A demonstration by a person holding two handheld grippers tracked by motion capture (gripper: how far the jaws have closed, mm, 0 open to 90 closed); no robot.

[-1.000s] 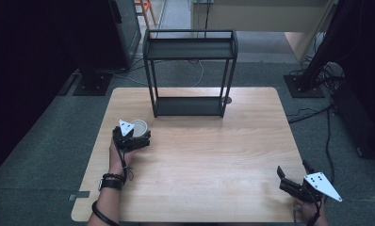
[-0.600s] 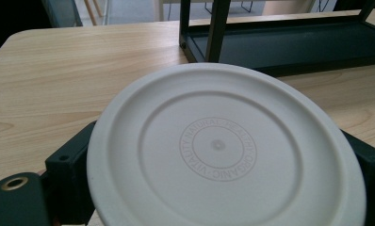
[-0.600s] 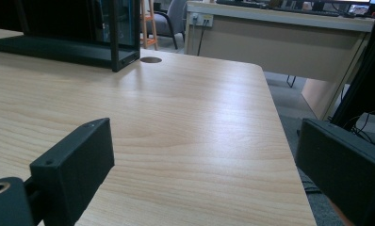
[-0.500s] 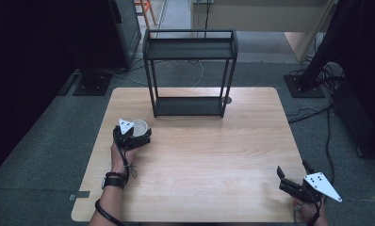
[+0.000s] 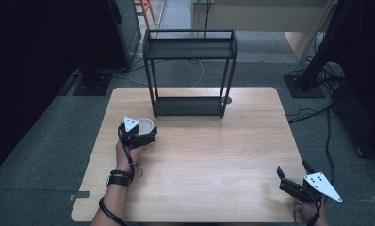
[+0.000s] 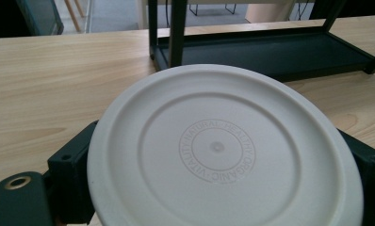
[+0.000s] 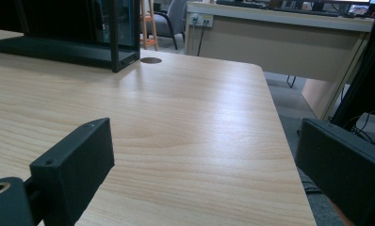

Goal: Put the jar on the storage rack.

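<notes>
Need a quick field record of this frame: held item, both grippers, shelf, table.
held item: round off-white lid, embossed ring of text at its centre
left gripper: jaws on either side of the lid, shut on it, near the table's left part
right gripper: jaws apart, nothing between them, at the near right corner
shelf: black two-tier metal rack at the far edge, both tiers bare
table: light wood top
lid to rack: apart, the lid in front of the rack's left leg

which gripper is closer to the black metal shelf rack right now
Left. The left gripper, shut on a white bowl, sits just before the rack; the right gripper is at the table's near right corner.
</notes>
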